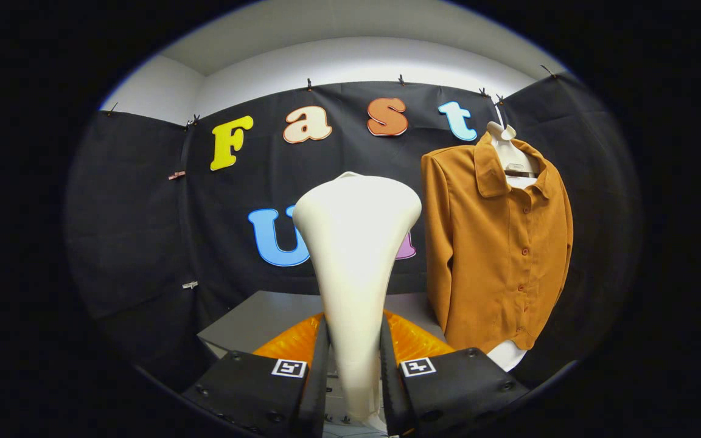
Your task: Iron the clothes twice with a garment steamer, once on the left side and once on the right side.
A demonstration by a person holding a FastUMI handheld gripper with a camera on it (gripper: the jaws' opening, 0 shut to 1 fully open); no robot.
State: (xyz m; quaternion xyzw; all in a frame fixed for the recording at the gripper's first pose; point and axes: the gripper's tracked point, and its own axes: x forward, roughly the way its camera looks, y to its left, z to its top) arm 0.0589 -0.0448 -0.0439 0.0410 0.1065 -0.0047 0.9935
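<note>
A white garment steamer [355, 255] stands upright between my fingers, its narrow handle clamped by both of them and its wide head flaring out above. My gripper [354, 365] is shut on that handle. Beyond the fingers and to the right hangs a brown button-up shirt [499, 243] on a white mannequin torso [512, 155], collar up and front facing me. The steamer head is to the left of the shirt and apart from it, with a gap between them.
A grey table top [265, 319] lies low behind the steamer, left of the shirt. Black cloth walls close the booth at the back and both sides. The mannequin's white base [507, 354] shows under the shirt hem.
</note>
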